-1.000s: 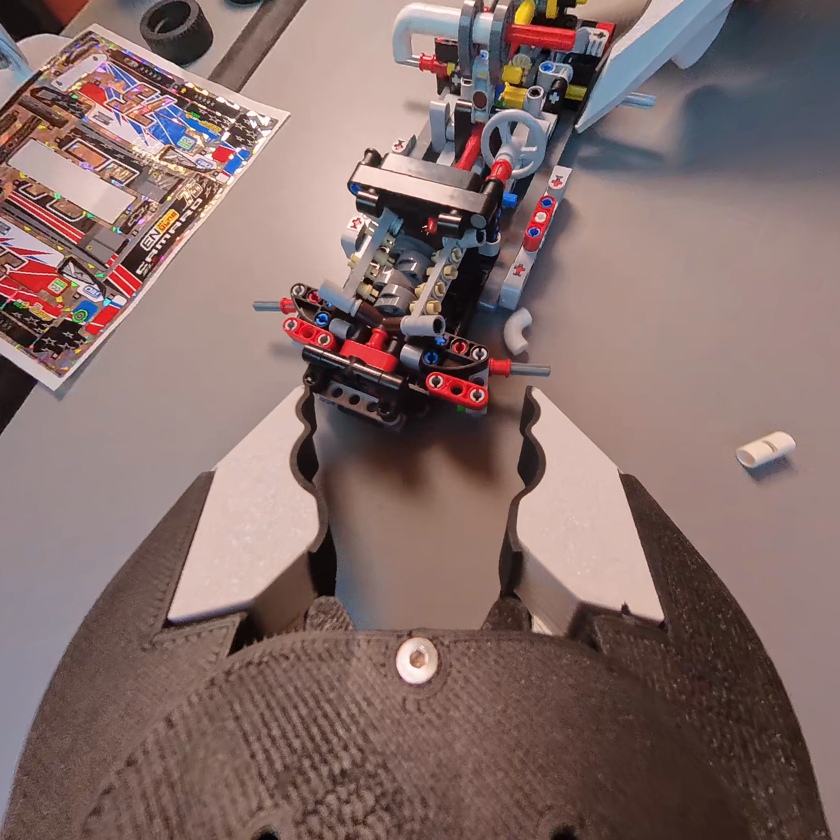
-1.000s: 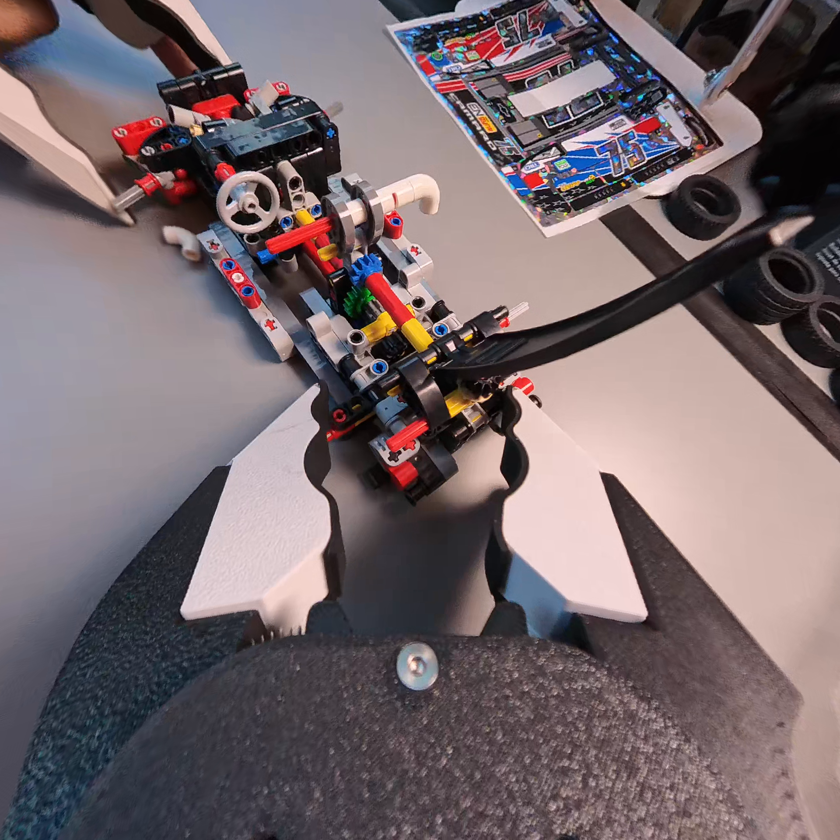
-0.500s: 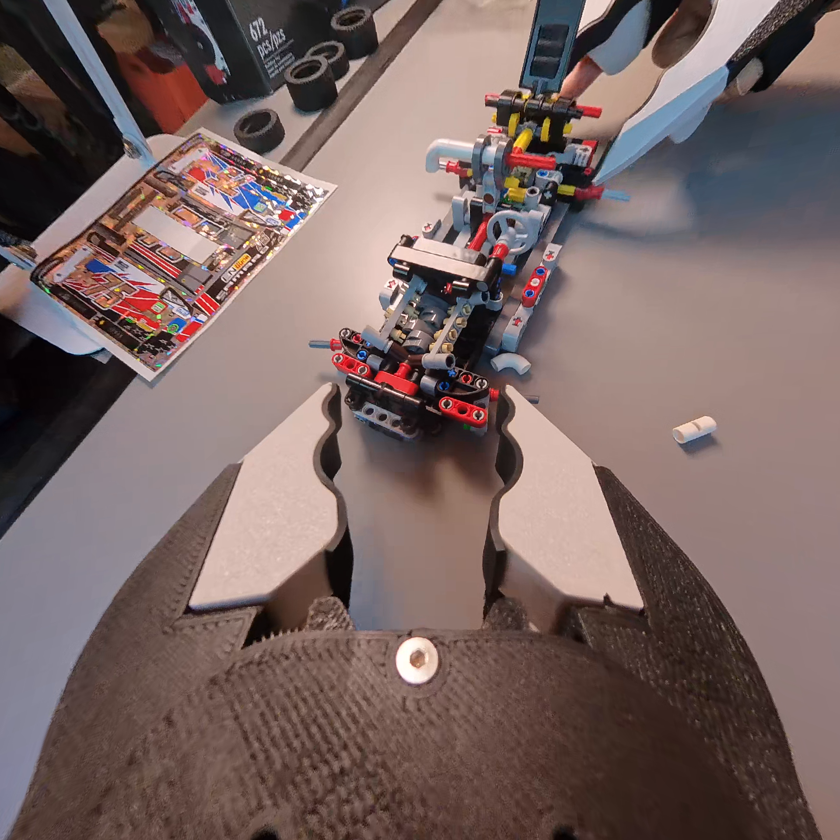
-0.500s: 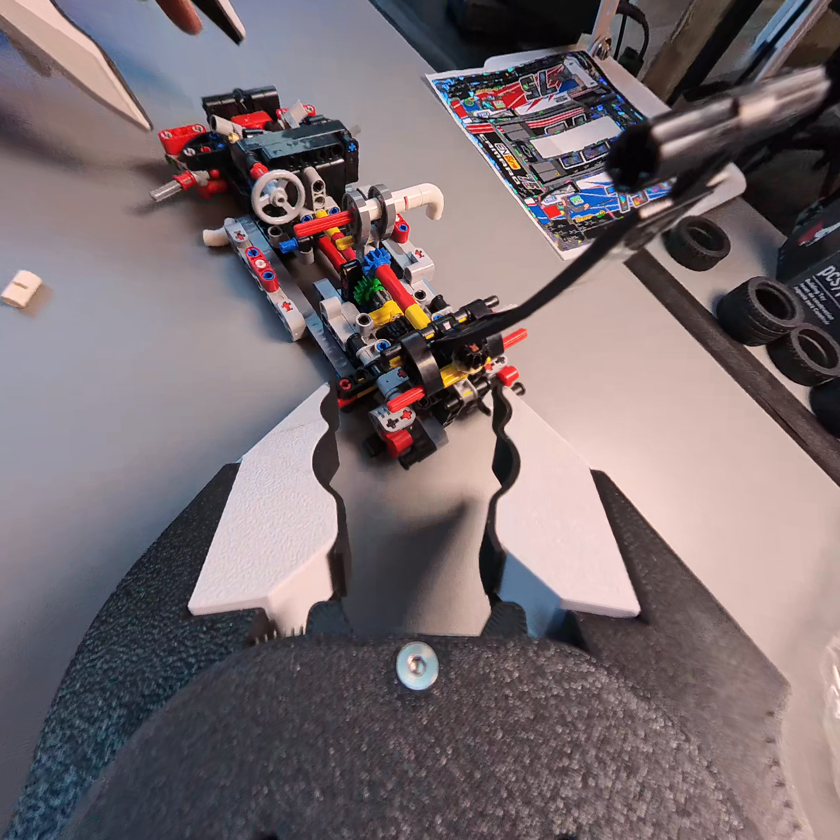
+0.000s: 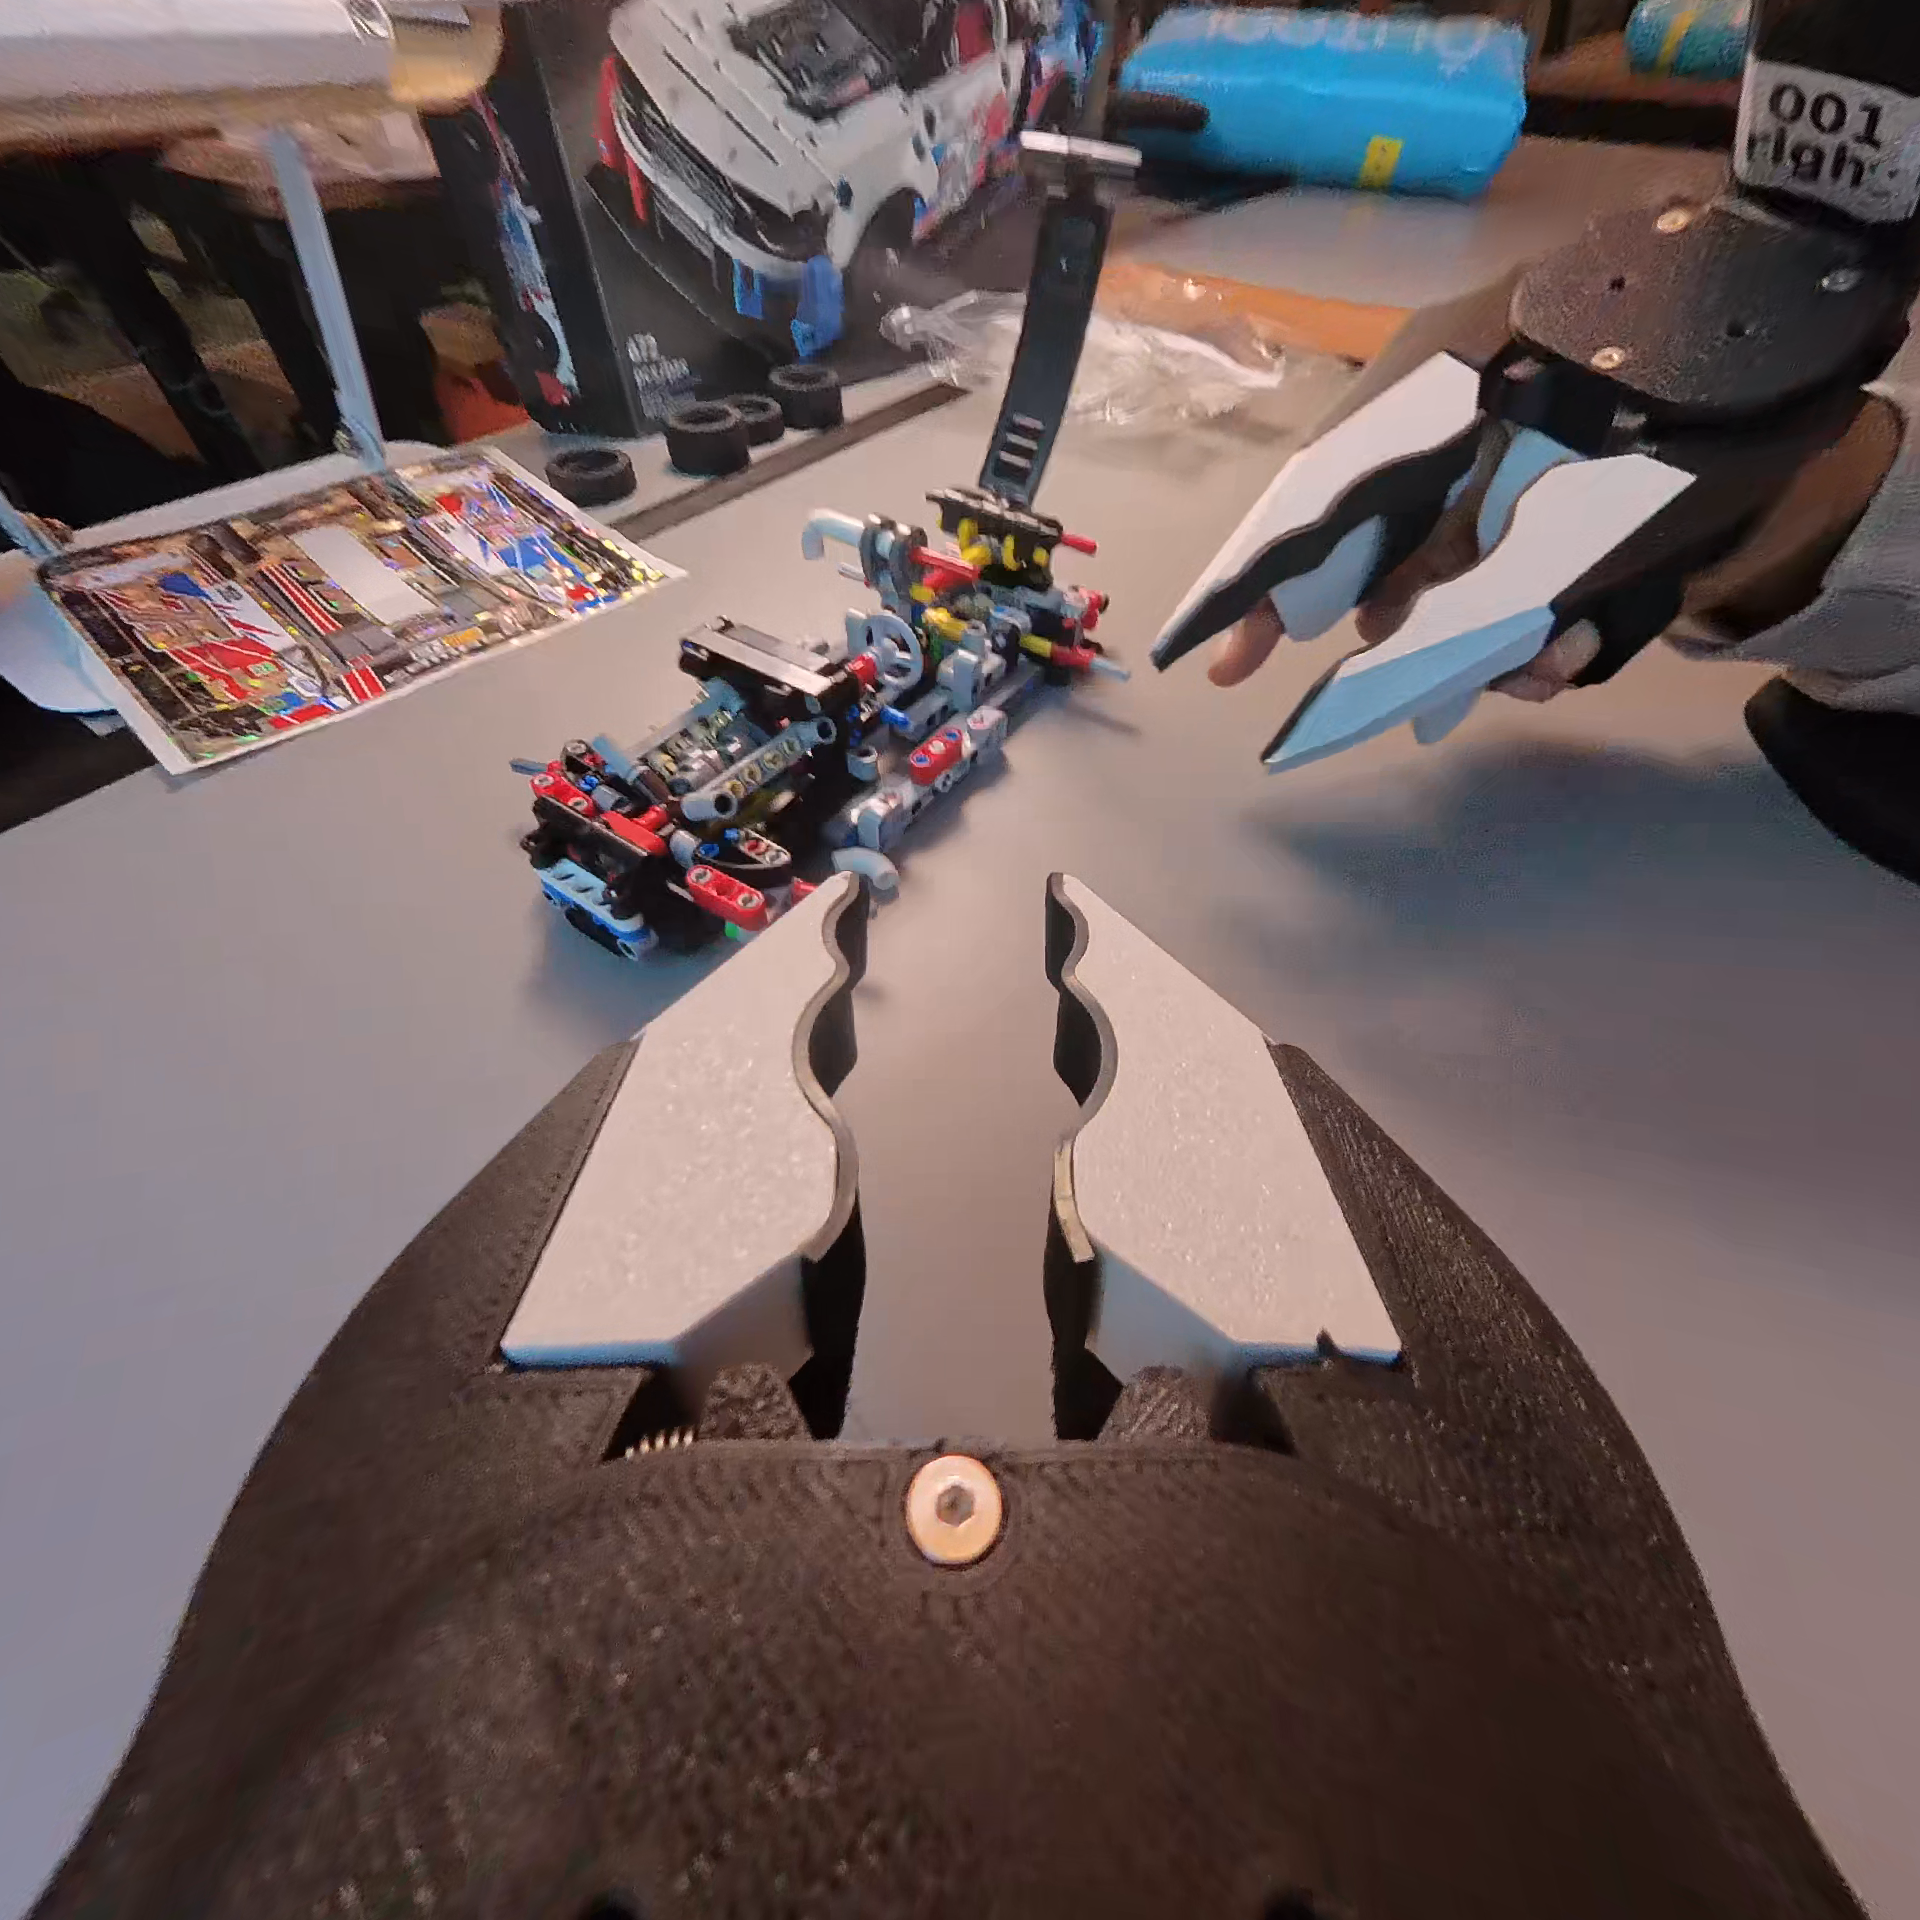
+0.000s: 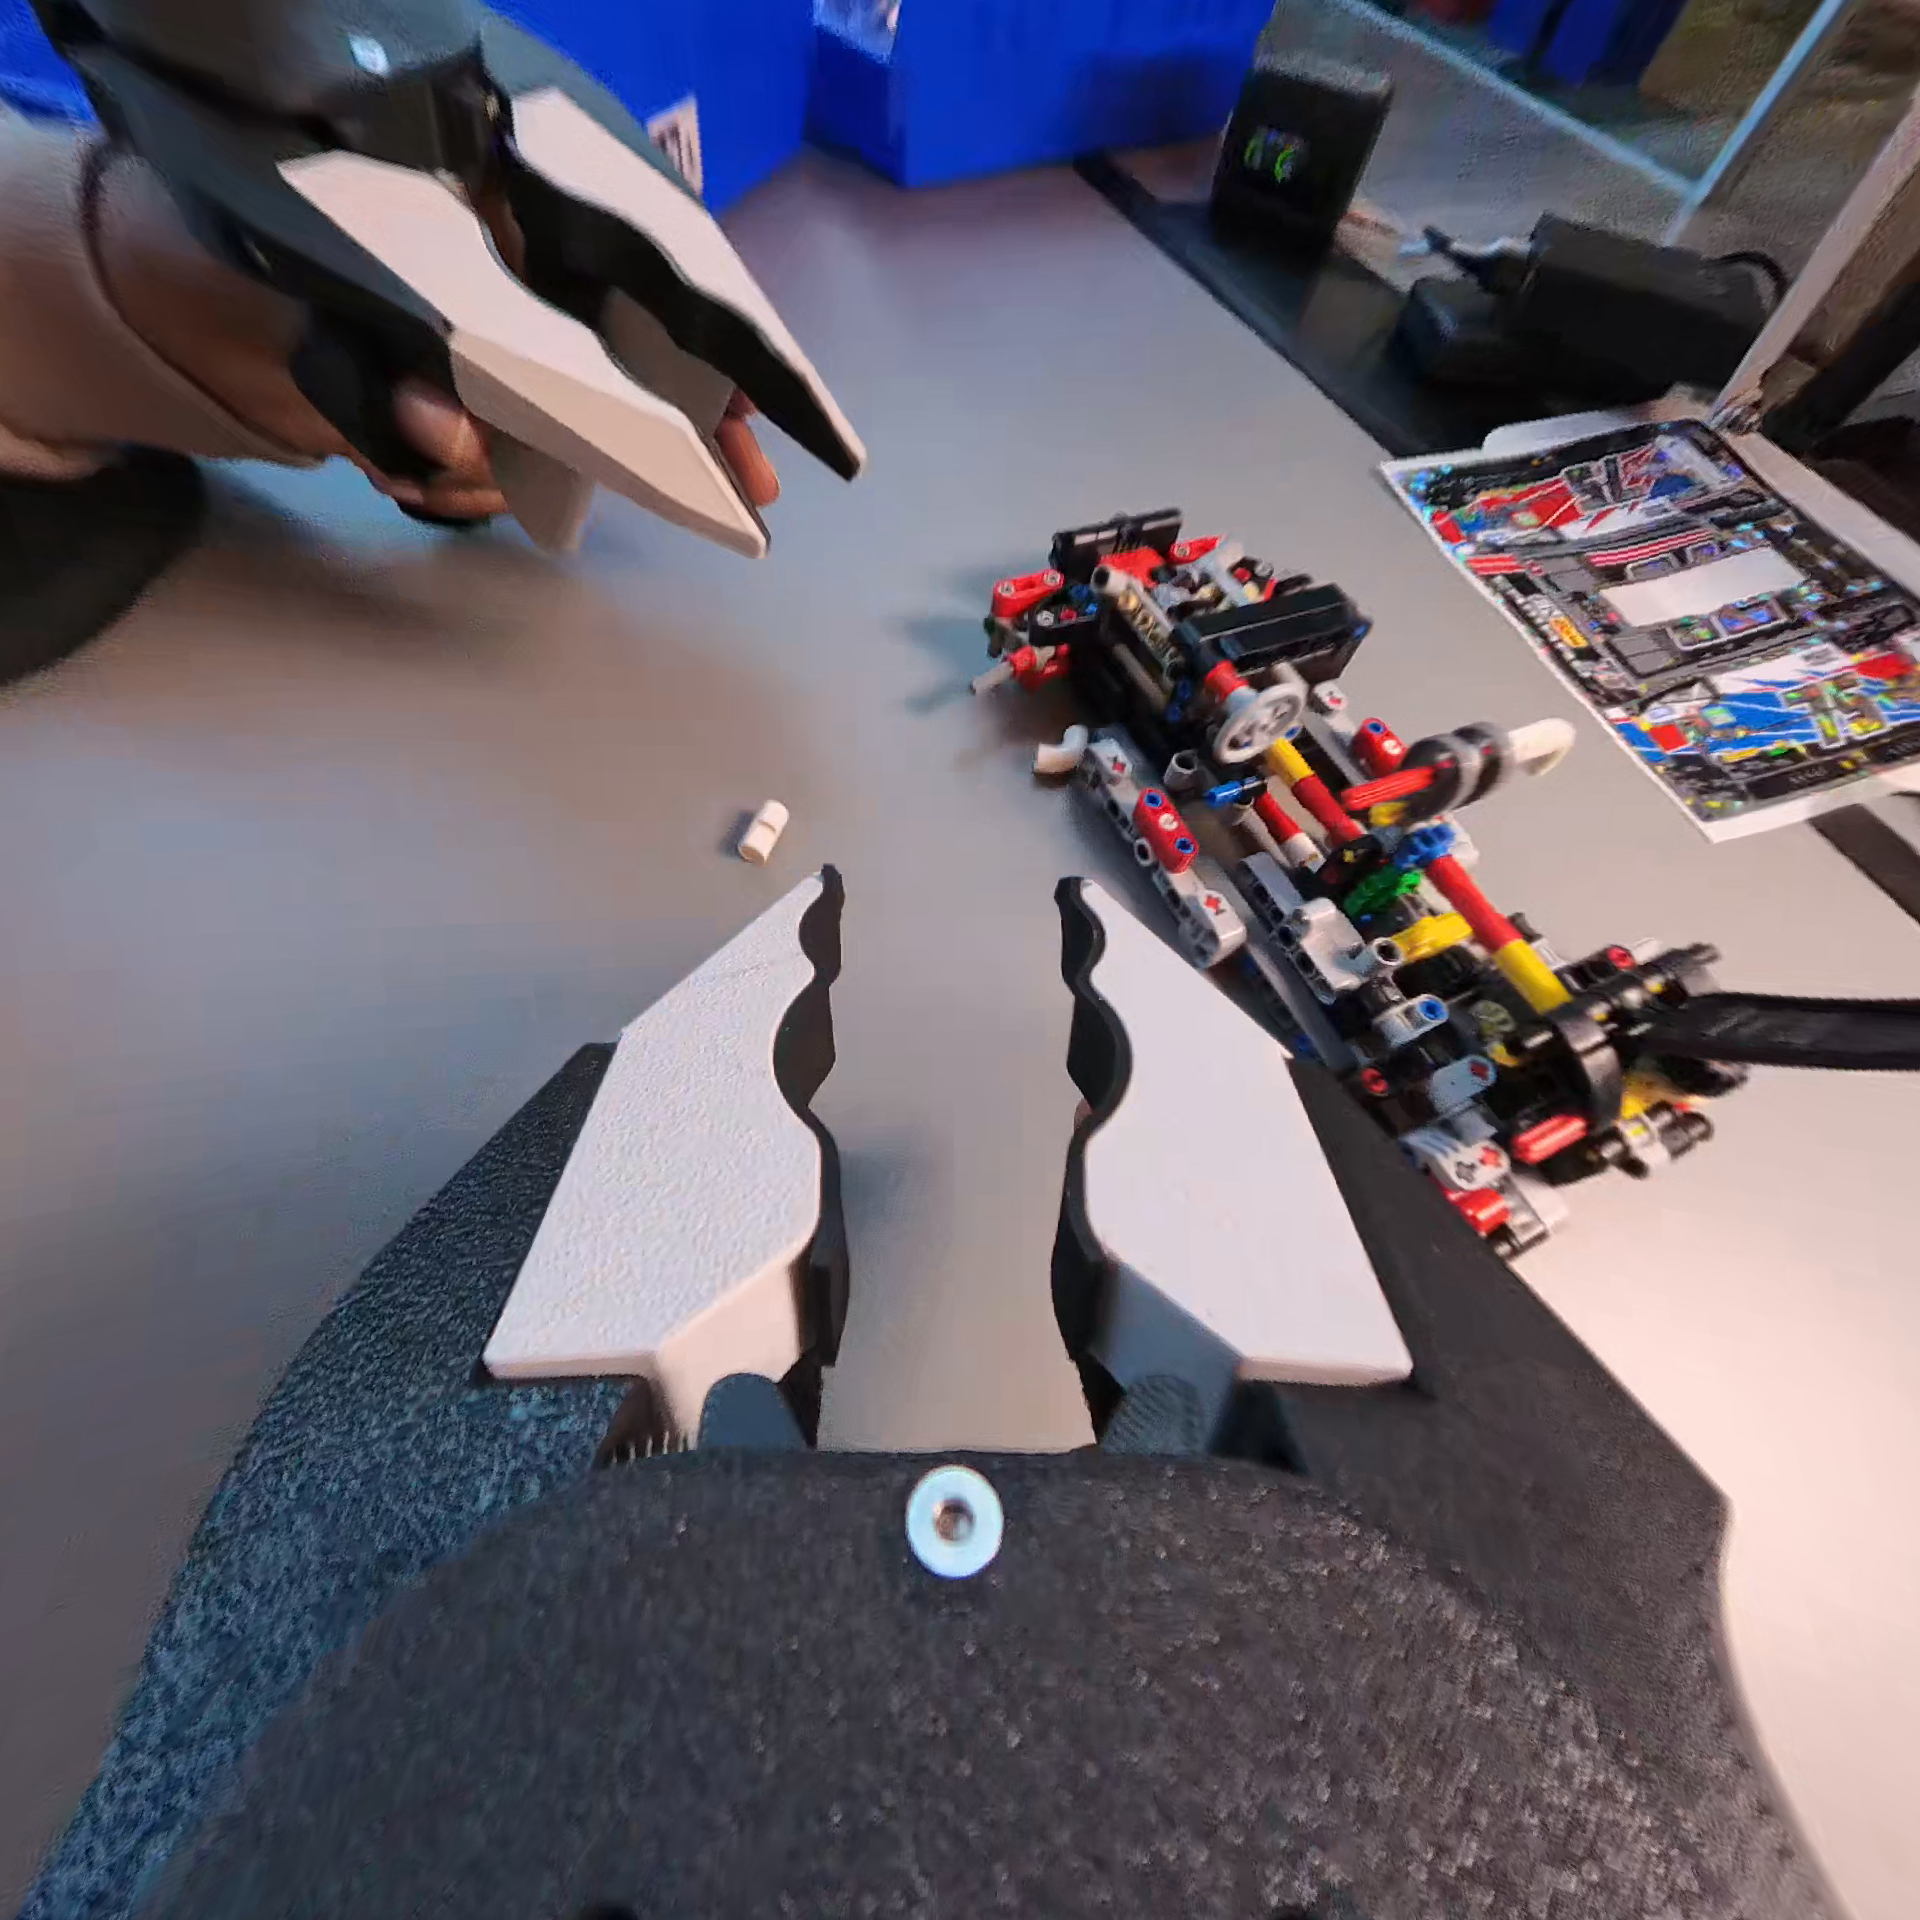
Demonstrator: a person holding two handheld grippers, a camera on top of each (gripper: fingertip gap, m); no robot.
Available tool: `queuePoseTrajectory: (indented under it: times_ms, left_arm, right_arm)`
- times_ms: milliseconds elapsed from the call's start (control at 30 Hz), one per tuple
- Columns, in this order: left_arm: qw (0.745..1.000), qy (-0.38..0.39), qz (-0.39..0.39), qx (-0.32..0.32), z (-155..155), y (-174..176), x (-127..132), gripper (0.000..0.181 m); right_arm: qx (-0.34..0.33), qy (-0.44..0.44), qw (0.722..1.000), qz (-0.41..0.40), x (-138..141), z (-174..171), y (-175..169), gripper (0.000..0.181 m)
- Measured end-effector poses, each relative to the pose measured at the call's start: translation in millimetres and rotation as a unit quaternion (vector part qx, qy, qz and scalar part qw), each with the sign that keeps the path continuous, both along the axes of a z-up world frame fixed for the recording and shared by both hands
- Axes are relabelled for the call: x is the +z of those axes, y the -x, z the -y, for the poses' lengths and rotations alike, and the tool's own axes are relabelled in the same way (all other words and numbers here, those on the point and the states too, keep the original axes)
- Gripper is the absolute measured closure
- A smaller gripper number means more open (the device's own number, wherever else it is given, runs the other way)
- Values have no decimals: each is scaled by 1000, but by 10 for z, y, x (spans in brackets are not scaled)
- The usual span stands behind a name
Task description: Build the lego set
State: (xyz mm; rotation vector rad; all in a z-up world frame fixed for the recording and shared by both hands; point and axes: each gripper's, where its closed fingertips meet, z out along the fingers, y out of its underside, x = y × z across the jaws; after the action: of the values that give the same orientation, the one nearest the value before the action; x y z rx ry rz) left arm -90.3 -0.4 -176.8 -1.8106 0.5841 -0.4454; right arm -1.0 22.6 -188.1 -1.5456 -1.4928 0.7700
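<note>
**Both grippers off the chassis, jaws apart and empty**

From the left wrist view: the left gripper (image 5: 951,899) hovers just above the grey tabletop (image 5: 312,1039), its pale fingers (image 5: 717,1122) parted by a moderate gap, nothing between them. Just beyond its left fingertip sits the long, half-built lego car chassis of black, grey, red and yellow pieces (image 5: 810,717), lying flat and running away from the camera. A black strap-like bar (image 5: 1044,384) rises from the chassis's far end. To the left lies a shiny, multicoloured sticker sheet (image 5: 343,592); behind it, small black rubber tyres (image 5: 707,436) line up before the dark product box showing a white car (image 5: 769,197). On the right, the right gripper (image 5: 1216,707) hangs in the air in a person's hand, jaws parted, empty.

Over to the right wrist view: the right gripper (image 6: 945,888) is open too, holding nothing, with the chassis (image 6: 1330,862) alongside its right finger. A small white tube-shaped lego connector (image 6: 762,829) lies loose near the left fingertip. The left gripper (image 6: 810,509) floats at upper left, blurred, well apart from the model.
</note>
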Motion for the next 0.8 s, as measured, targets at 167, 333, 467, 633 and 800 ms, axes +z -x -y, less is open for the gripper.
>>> queuePoseTrajectory:
  times_ms: [167, 333, 467, 633, 800]
  left_arm:
    - [999, -38, -36, -10, 0, 35, 39, 156]
    - [998, -17, -50, -22, 3, 58, -106, 155]
    - [998, -17, -49, -22, -3, 67, -107, 156]
    - [999, -25, -23, -6, -5, 99, -4, 155]
    - [997, -49, 42, 32, -44, 190, 214, 156]
  right_arm:
    - [-12, -22, 1000, -10, -82, -37, 105, 151]
    - [-48, -31, 998, -19, -92, -173, -22, 154]
    - [-83, -22, 996, -37, 12, -375, -142, 156]
    - [-137, 35, 984, -106, 170, -549, -248, 163]
    - [-171, 8, 967, -189, 559, -625, -270, 165]
